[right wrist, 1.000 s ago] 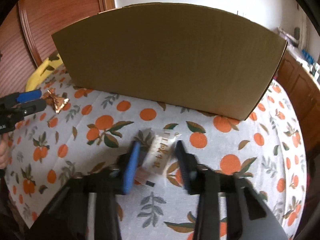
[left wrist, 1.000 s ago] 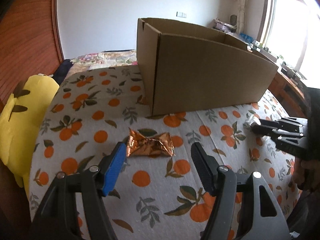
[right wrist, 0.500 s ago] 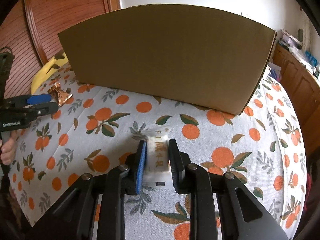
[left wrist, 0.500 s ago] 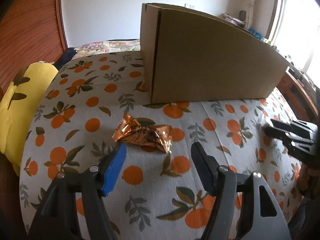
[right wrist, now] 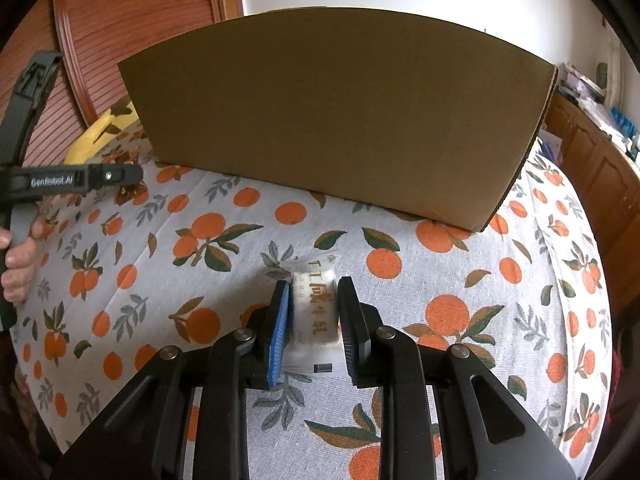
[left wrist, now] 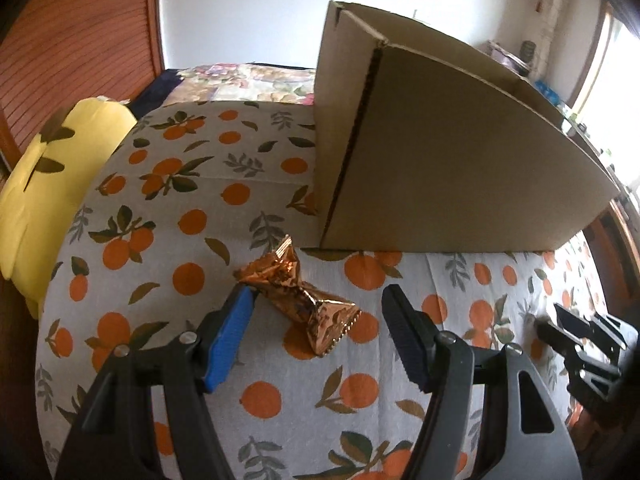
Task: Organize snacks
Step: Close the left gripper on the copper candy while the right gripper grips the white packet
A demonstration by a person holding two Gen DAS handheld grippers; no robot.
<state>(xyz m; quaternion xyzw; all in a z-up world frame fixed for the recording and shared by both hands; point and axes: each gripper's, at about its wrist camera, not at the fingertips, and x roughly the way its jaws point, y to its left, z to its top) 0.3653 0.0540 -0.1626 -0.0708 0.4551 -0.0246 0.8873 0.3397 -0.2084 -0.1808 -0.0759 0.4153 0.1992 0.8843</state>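
Observation:
A crinkled copper foil snack (left wrist: 280,274) lies on the orange-print tablecloth (left wrist: 168,208), just in front of the near corner of a big open cardboard box (left wrist: 440,168). My left gripper (left wrist: 318,292) stands open around it, and the blue finger (left wrist: 232,332) is at the wrapper's left end. A white snack packet (right wrist: 314,316) with printed characters sits between the pads of my right gripper (right wrist: 315,284), which is shut on it low over the cloth. The box's long wall (right wrist: 340,120) rises right behind. The box's inside is hidden.
A yellow cushion (left wrist: 52,184) lies off the table's left edge. A wooden cabinet (right wrist: 600,168) with clutter on it stands at the right. A person's hand (right wrist: 18,264) holds the left gripper's handle (right wrist: 60,180). The right gripper's fingers (left wrist: 576,332) show at the far right.
My left gripper has moved in and rolled, so the copper snack now lies between its open fingers. My right gripper's jaws have closed on the white packet.

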